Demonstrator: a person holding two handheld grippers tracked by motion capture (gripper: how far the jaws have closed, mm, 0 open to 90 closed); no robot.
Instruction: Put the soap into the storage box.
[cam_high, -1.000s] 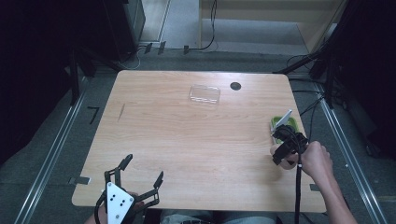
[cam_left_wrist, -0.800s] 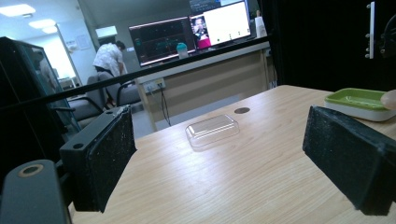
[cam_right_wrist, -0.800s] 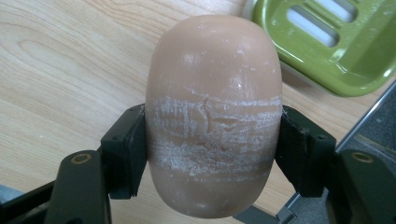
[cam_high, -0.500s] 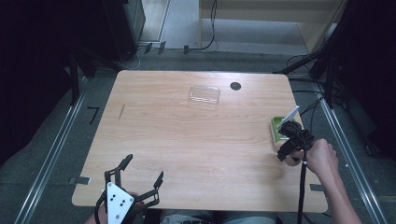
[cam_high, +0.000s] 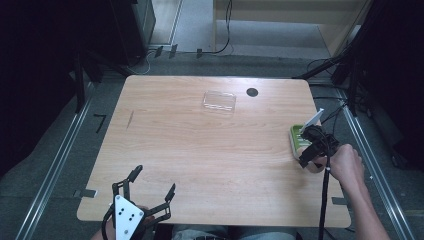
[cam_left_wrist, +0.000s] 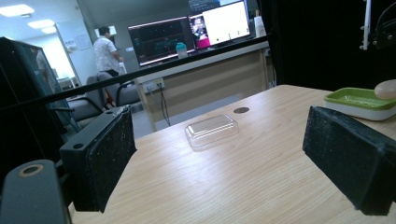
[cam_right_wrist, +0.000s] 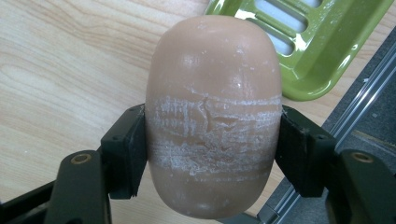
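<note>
The right tongs (cam_right_wrist: 212, 154) are clamped across the short middle of a soap bar (cam_right_wrist: 214, 112), its long axis running out ahead between the jaws. The green soap dish (cam_right_wrist: 308, 42) lies just beyond, at the table's (cam_high: 210, 150) right edge. The left tongs (cam_high: 148, 187) gape empty, well apart.

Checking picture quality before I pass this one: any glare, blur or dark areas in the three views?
High view: table evenly lit, surroundings dark. Left gripper view: monitors glare, background soft, clear lid sharp. Right gripper view: soap bar sharp, soft sheen on top, green dish slightly blurred.
</note>
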